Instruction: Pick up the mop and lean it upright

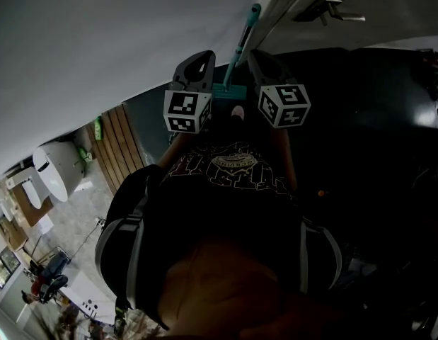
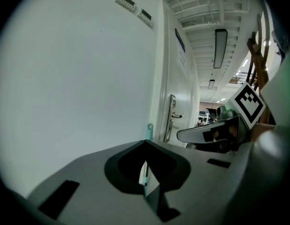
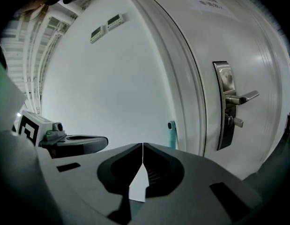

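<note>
My left hand-held gripper [image 2: 145, 143] and right hand-held gripper [image 3: 143, 145] are both closed and empty. Ahead, the mop [image 1: 241, 44] leans upright against the white wall [image 3: 126, 78], beside the door [image 3: 219, 36] and its handle [image 3: 238, 98].

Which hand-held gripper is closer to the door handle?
Right. The right hand-held gripper is just left of the door handle; the left hand-held gripper sits farther left, beyond the mop.

No legible text anywhere; shirt print [image 1: 236, 167] and door notice [image 3: 203, 3] too blurry.
</note>
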`<control>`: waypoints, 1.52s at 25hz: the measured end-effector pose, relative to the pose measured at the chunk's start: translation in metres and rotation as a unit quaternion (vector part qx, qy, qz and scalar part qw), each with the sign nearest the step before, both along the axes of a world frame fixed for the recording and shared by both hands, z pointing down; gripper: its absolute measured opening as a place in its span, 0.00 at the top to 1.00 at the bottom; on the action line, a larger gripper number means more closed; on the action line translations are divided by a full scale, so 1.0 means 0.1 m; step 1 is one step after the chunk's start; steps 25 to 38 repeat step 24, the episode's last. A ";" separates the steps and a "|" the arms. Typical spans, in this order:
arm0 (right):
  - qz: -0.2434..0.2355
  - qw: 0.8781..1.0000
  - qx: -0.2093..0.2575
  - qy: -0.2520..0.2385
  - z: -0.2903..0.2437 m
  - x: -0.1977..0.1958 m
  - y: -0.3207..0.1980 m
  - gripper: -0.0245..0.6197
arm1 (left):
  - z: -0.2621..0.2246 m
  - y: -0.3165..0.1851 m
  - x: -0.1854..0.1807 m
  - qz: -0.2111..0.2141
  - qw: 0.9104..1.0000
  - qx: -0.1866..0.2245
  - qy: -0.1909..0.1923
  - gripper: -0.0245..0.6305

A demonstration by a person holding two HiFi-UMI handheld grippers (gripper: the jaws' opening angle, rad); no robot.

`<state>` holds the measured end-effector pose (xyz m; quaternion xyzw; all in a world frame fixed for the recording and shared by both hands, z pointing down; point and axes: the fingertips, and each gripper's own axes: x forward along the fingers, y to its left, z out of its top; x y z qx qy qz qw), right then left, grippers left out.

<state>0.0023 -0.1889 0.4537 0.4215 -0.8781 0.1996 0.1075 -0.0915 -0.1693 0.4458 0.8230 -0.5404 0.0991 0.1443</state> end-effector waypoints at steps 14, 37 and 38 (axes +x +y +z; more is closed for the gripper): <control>0.001 1.000 -0.001 0.001 -0.01 0.01 0.03 0.93 | 0.00 0.00 0.05 0.008 1.000 -0.001 0.006 0.89; 0.005 1.000 -0.002 0.001 -0.01 0.04 0.04 0.93 | -0.02 0.00 0.08 0.013 1.000 -0.001 0.007 0.89; 0.005 1.000 -0.002 0.001 -0.01 0.04 0.04 0.93 | -0.02 0.00 0.08 0.013 1.000 -0.001 0.007 0.89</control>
